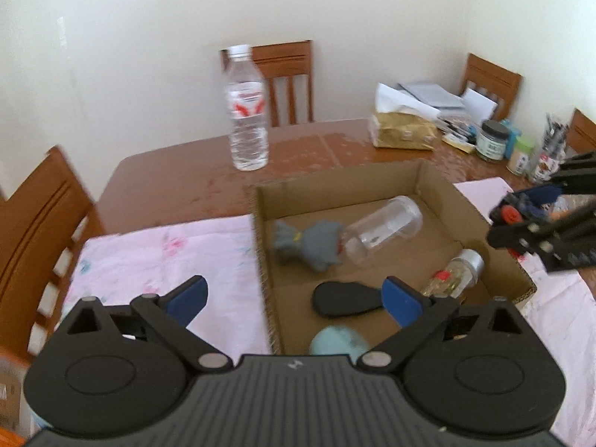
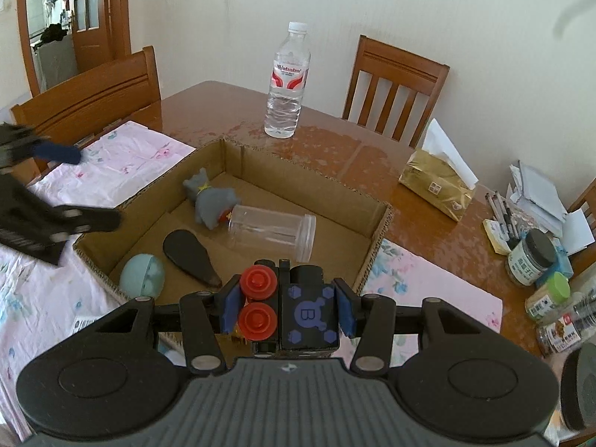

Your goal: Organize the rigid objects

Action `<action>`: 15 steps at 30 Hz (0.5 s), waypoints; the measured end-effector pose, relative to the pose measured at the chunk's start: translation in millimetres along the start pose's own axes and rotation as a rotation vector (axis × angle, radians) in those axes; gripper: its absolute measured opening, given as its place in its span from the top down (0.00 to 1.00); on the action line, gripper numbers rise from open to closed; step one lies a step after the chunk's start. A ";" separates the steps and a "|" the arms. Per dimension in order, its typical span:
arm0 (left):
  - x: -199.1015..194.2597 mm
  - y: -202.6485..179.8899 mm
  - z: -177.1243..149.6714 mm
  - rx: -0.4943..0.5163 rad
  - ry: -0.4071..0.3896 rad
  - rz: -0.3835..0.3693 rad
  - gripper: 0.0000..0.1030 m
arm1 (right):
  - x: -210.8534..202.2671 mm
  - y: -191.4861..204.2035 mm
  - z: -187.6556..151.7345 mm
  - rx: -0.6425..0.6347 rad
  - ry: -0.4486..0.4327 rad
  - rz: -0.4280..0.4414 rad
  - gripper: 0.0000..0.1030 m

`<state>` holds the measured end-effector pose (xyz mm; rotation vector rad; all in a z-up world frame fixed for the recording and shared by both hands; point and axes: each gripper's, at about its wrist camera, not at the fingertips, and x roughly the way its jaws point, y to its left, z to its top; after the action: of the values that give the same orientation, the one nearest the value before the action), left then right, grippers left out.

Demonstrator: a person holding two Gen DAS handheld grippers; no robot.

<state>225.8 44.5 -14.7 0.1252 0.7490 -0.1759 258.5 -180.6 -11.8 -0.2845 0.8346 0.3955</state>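
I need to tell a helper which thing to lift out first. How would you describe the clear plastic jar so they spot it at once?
Find the open cardboard box on the wooden table. Inside, the clear plastic jar lies on its side, touching the grey toy figure. It is the only large see-through, empty, lidless thing in the box.

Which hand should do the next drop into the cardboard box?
Right. The right gripper already clamps the black toy block at the cardboard box edge; the left gripper is open and empty.
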 end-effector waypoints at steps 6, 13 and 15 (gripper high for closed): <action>-29.4 19.0 -21.5 -0.013 -0.021 0.064 0.03 | 23.0 1.0 24.3 -0.004 0.002 -0.015 0.46; -38.4 30.5 -34.7 -0.025 -0.010 0.094 0.01 | 31.8 4.3 45.9 0.049 -0.037 -0.075 0.00; -38.2 31.4 -37.7 -0.028 -0.009 0.106 0.01 | 28.0 8.4 46.4 0.043 -0.030 -0.088 0.00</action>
<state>179.7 86.2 -14.3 0.1372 0.7338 -0.0655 302.3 -148.5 -4.2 -0.2736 0.7979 0.2989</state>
